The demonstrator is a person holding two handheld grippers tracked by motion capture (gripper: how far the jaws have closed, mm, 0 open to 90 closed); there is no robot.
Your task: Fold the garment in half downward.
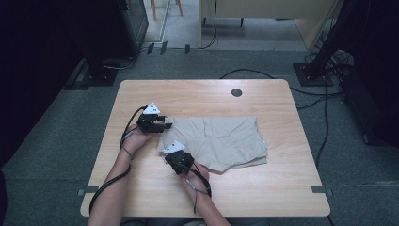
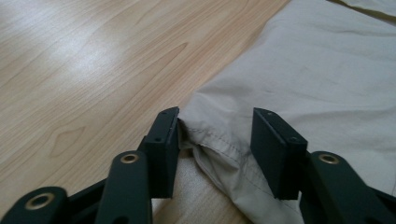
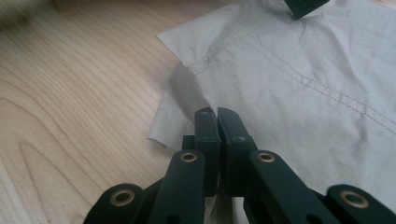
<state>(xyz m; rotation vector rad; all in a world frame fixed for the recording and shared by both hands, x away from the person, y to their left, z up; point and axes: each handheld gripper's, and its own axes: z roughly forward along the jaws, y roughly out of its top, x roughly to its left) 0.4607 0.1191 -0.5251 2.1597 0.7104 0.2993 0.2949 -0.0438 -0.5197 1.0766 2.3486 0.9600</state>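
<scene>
A: On the wooden table (image 1: 141,197), near its middle, lie beige shorts (image 1: 226,139), spread flat, their left edge toward the person's two hands.

B: Where are the grippers?

A: Both sit at that left edge. The left gripper (image 1: 163,126) is at the far corner of the cloth, the right gripper (image 1: 175,157) at the near corner, so the pair brackets one short side of the garment.

B: Is either one holding anything?

A: The right one is. In the right gripper view its black jaws are pressed together with the cloth's edge pinched between them, and a small fold of fabric (image 3: 180,100) puckers up just in front. The left gripper (image 2: 215,135) has not gripped. In the left gripper view its jaws stand about half open, straddling a stitched hem (image 2: 219,149). One pad sits close against the cloth, the other stands clear of it.

B: Why that arrangement?

A: My reading: a grip at two corners lets the edge be lifted evenly, as for a fold across the shorts. With one corner gripped, pulling now would likely skew the cloth, so the left jaws probably need to close first.
</scene>
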